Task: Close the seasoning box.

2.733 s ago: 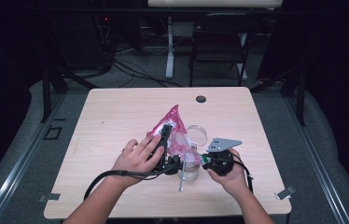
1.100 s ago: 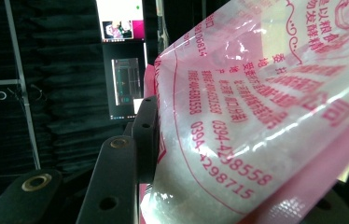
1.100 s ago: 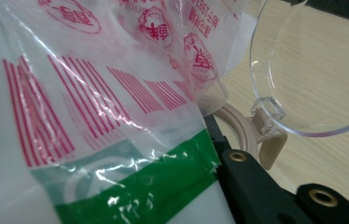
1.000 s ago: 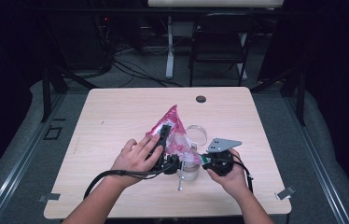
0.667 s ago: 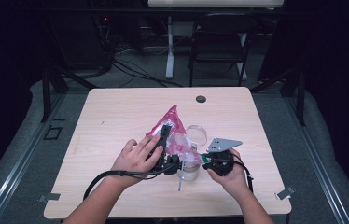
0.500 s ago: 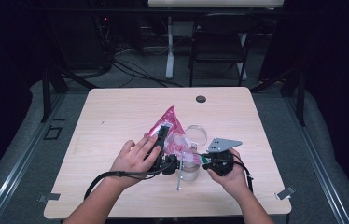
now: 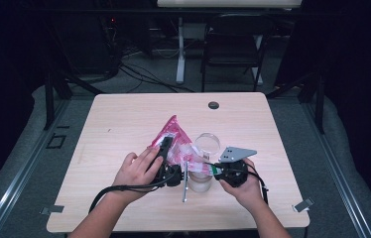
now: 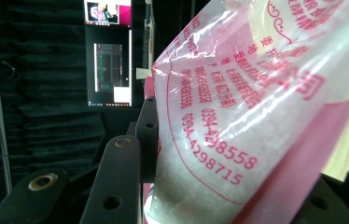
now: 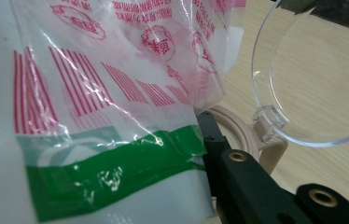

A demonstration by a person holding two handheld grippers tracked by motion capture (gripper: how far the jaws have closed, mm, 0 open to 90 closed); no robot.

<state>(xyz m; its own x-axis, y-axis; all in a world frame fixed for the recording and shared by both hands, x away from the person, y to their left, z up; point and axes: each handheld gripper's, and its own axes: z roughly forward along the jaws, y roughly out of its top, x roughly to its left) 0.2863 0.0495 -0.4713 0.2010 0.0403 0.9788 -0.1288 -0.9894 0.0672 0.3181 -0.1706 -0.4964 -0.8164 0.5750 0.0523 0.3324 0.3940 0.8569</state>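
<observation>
left gripper point(image 7: 166, 166) pinching bag point(image 7: 173, 136) | right gripper point(image 7: 212, 170) pinching its other end (bag between them)

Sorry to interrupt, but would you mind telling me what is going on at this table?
A person is handling a pink and white bag of white granules with two handheld grippers. The left gripper is clamped on the bag, and the right gripper grips its green-striped end. The bag sits over a container whose clear lid is flipped open. A thin utensil lies on the table beside it. It looks like a pour is being set up.
</observation>
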